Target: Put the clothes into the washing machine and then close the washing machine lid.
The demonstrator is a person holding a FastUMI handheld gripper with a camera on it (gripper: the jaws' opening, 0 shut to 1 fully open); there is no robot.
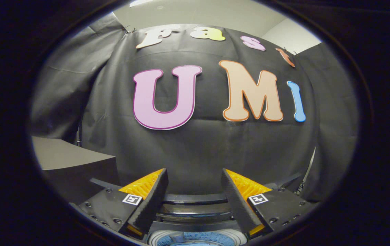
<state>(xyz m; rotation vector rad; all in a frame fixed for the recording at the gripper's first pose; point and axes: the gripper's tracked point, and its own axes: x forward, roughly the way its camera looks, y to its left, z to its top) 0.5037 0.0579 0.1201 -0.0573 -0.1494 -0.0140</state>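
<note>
Jaws released above the open washer

We see the gripper (193,177) with its jaws spread apart and nothing between them, facing the booth's black cloth wall (195,150). Below and between the fingers (150,201) lies the washer (195,235): its round pale rim shows, with blue inside the drum; we cannot tell whether that blue is clothes. The dark lid (195,199) stands raised just beyond the fingers. A grey box (68,160) sits off to the left.
</note>
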